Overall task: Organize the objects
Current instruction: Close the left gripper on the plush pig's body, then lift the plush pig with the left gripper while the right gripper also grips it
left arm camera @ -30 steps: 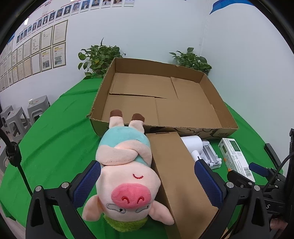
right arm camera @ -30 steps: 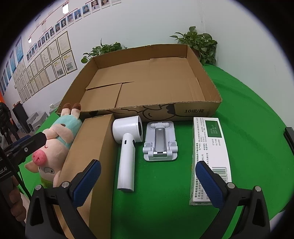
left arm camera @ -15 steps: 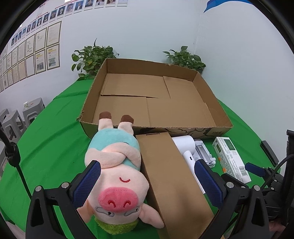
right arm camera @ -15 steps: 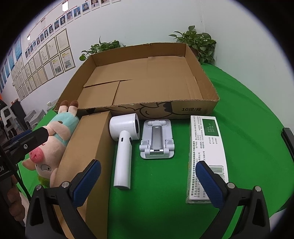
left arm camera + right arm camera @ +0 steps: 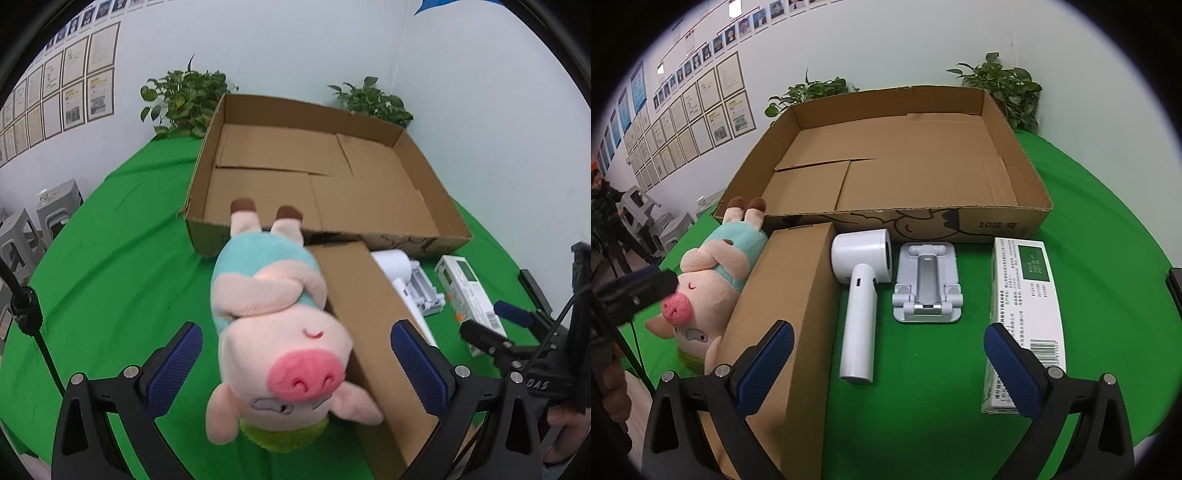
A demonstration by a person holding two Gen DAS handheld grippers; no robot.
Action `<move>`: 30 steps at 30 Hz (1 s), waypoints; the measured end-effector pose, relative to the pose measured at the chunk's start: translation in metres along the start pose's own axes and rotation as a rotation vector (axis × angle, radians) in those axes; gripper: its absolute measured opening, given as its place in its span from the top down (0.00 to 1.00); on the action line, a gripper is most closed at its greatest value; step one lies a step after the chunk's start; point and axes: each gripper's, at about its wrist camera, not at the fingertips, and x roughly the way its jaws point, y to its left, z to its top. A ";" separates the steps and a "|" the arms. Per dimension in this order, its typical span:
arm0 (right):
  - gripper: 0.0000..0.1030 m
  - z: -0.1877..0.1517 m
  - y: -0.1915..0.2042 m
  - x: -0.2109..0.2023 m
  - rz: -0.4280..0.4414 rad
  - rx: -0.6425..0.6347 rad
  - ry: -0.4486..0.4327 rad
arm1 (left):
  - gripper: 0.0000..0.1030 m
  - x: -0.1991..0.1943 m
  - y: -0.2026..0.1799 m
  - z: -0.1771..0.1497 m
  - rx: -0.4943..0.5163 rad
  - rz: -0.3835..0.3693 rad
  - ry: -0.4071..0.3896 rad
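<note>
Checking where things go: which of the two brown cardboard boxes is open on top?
The big shallow box at the back, empty inside. The narrow box beside the plush pig is closed.

My left claw (image 5: 295, 363) has two black angular arms tipped with blue ribbed pads (image 5: 173, 367), each arm studded with silver screws. My right claw (image 5: 888, 365) is built the same: black frame, blue textured pads (image 5: 1010, 369), round silver screws, and triangular cut-outs low in the arms.

Spread left gripper (image 5: 295, 363) straddles plush pig (image 5: 275, 332).
</note>
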 end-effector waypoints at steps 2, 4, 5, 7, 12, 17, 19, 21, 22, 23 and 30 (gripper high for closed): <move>0.01 0.001 0.004 0.000 0.013 -0.008 0.006 | 0.00 0.007 0.005 -0.004 -0.005 -0.011 0.010; 0.01 0.002 0.008 -0.001 0.019 -0.018 0.009 | 0.01 0.018 0.008 -0.008 -0.008 -0.029 0.025; 0.01 0.002 0.010 -0.002 0.018 -0.025 0.010 | 0.08 0.026 0.009 -0.010 -0.008 -0.035 0.038; 0.01 0.004 0.015 -0.003 0.017 -0.041 0.015 | 0.20 0.041 0.015 -0.014 -0.027 -0.039 0.076; 0.01 0.006 0.024 -0.007 0.039 -0.057 0.031 | 0.32 0.038 0.028 -0.019 -0.040 -0.077 0.044; 0.01 0.023 0.044 -0.008 0.205 -0.055 0.060 | 0.37 0.015 0.042 -0.028 -0.070 -0.077 0.030; 0.01 0.034 0.059 -0.009 0.331 -0.059 0.082 | 0.37 0.000 0.049 -0.034 -0.075 -0.060 0.023; 0.01 0.047 0.079 -0.009 0.489 -0.070 0.115 | 0.37 -0.015 0.057 -0.042 -0.093 -0.061 0.021; 0.01 0.052 0.090 -0.009 0.545 -0.086 0.125 | 0.37 -0.020 0.059 -0.046 -0.101 -0.061 0.019; 0.01 0.059 0.107 -0.006 0.600 -0.113 0.143 | 0.37 -0.025 0.063 -0.051 -0.113 -0.060 0.019; 0.01 0.052 0.176 0.043 0.711 -0.151 0.320 | 0.37 -0.049 0.089 -0.077 -0.202 -0.080 0.005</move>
